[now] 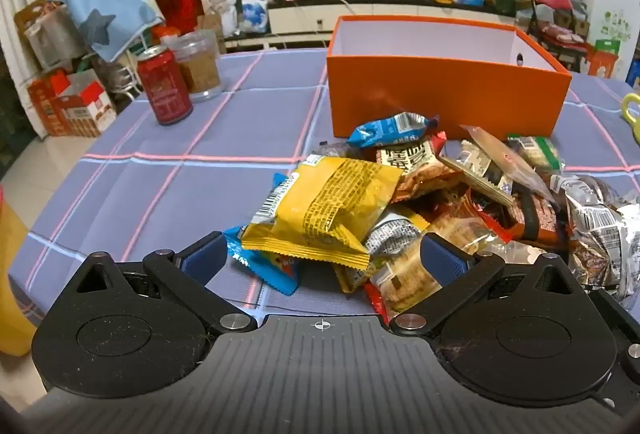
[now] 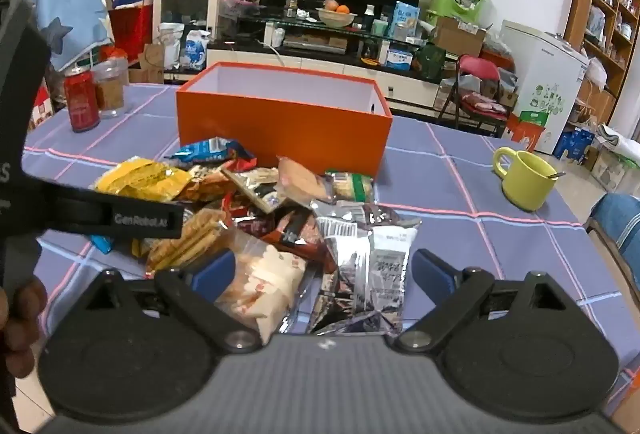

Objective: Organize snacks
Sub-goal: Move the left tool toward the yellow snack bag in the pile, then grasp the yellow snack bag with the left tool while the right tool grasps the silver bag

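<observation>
A pile of snack packets lies on the purple checked tablecloth in front of an open orange box (image 1: 444,93), which also shows in the right wrist view (image 2: 280,121). A yellow packet (image 1: 324,209) tops the pile's left side, with a blue packet (image 1: 388,129) behind it. My left gripper (image 1: 326,258) is open, its blue pads either side of the yellow packet's near edge. My right gripper (image 2: 324,274) is open over silver packets (image 2: 360,254) and a clear bag of pale snacks (image 2: 264,282). The left gripper's body (image 2: 120,218) shows at the left of the right wrist view.
A red can (image 1: 164,89) and a clear jar (image 1: 198,65) stand at the table's far left. A yellow-green mug (image 2: 524,177) with a spoon stands at the right. Cluttered shelves, a TV and a red chair (image 2: 476,89) lie beyond the table.
</observation>
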A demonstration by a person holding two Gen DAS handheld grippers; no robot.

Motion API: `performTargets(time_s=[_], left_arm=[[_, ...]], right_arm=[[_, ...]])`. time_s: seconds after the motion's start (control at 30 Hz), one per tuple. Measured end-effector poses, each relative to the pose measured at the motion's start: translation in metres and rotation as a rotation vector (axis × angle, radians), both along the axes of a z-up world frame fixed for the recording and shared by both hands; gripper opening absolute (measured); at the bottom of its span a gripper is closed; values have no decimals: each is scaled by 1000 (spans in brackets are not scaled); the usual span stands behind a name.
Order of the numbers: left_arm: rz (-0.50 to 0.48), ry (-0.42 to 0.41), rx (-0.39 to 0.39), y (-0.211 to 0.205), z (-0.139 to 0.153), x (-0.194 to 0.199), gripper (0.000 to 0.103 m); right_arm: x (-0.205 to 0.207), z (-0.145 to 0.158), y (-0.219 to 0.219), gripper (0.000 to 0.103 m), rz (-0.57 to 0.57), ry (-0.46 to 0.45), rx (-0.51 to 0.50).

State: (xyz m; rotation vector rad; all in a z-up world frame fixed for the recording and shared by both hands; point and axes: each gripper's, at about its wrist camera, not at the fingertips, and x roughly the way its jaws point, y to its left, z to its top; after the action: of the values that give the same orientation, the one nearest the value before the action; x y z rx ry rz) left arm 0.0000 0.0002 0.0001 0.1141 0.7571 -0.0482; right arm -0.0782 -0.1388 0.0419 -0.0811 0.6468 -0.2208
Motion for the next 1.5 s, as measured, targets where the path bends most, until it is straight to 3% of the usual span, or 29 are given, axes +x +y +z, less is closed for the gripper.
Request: performTargets(time_s=[0.67, 0.87, 1.13, 1.23, 1.37, 1.43, 1.5], left_arm=[[-4, -1, 12, 0, 0, 0, 88], [-36, -2, -38, 2, 3, -1, 88], [-51, 22, -48, 4, 2, 4, 88], [-20, -29, -99, 21, 13, 6, 88], [61, -107, -123, 52, 26, 14, 88], [87, -112, -151, 68, 28, 19, 88], [106, -111, -232, 88, 28, 22, 88]], right_arm=[[-2, 1, 1, 93, 12, -16, 4], [-8, 5, 2, 93, 25, -55, -5], [-16, 11, 5, 93, 70, -115, 3], [-26, 22, 0, 93, 72, -212, 9], [-64, 41, -16, 93, 81, -531, -39], [-64, 37, -24, 93, 90, -549, -99], [-51, 34, -36, 93, 74, -452, -137]])
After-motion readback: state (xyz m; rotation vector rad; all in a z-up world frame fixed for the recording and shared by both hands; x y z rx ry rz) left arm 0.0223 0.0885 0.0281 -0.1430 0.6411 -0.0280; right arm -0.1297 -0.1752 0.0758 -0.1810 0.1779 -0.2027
